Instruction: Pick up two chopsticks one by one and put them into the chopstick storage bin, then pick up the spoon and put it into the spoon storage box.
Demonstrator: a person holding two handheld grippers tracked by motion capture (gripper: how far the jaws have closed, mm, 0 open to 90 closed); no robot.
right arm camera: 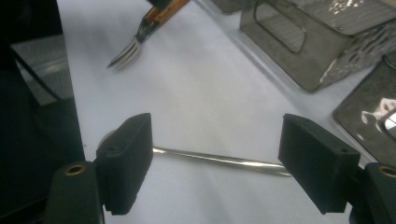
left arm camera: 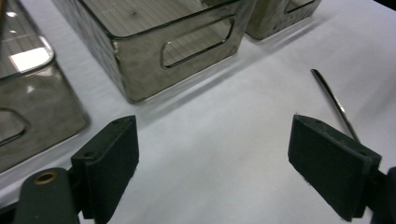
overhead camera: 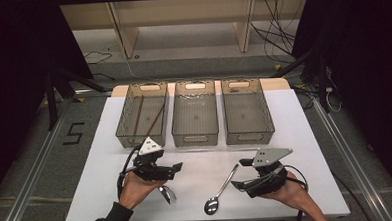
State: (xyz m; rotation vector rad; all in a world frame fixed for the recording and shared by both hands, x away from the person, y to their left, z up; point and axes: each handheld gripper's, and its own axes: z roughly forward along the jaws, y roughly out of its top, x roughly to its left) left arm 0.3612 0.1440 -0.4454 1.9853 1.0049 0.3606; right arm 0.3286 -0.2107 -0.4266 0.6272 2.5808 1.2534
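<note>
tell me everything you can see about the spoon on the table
The spoon is shiny silver metal, with a long thin handle and an oval bowl. It lies flat on the white table, bowl toward the person, handle angled up toward the bins. In the right gripper view its handle runs across between the open jaws of the right claw, which do not touch it.
</note>
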